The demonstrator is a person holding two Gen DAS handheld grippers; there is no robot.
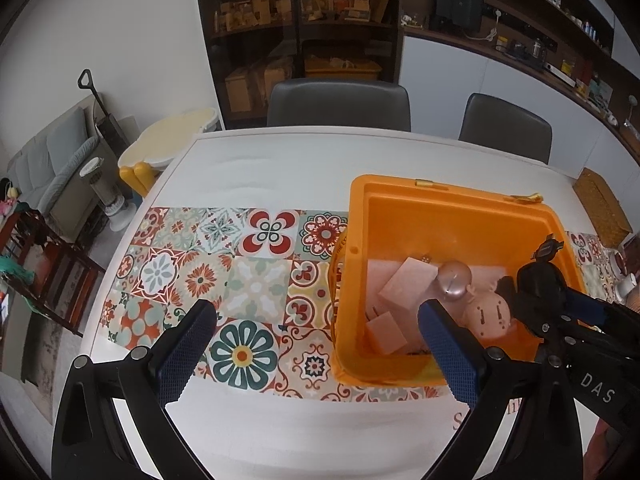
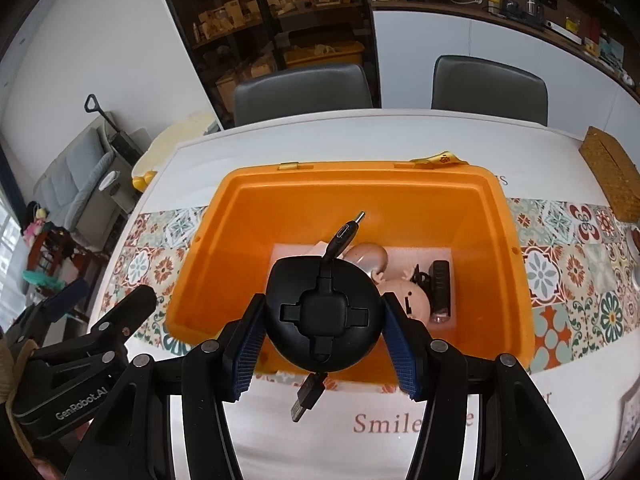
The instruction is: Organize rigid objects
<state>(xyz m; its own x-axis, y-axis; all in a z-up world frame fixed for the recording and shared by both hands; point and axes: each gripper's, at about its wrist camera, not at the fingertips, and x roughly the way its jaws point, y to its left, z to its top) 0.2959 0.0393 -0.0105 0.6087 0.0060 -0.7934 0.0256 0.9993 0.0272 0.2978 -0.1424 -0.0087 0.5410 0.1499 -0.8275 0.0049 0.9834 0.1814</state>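
Note:
An orange plastic bin (image 1: 400, 196) stands on the table; it also shows in the right wrist view (image 2: 360, 184). Inside lie pink blocks (image 1: 406, 286), a silver ball (image 1: 454, 278), a pink pig toy (image 1: 490, 314) and a black box (image 2: 440, 292). My right gripper (image 2: 324, 320) is shut on a round black cable reel (image 2: 324, 316) with USB plugs sticking out, held over the bin's near rim; it shows in the left wrist view (image 1: 540, 280). My left gripper (image 1: 316, 348) is open and empty above the patterned runner (image 1: 224, 272), left of the bin.
Two grey chairs (image 1: 338, 104) stand behind the table. A woven box (image 2: 612, 172) sits at the table's far right, with cups (image 1: 624, 276) near it. A white table (image 1: 172, 140) and sofa are to the left. Shelves line the back wall.

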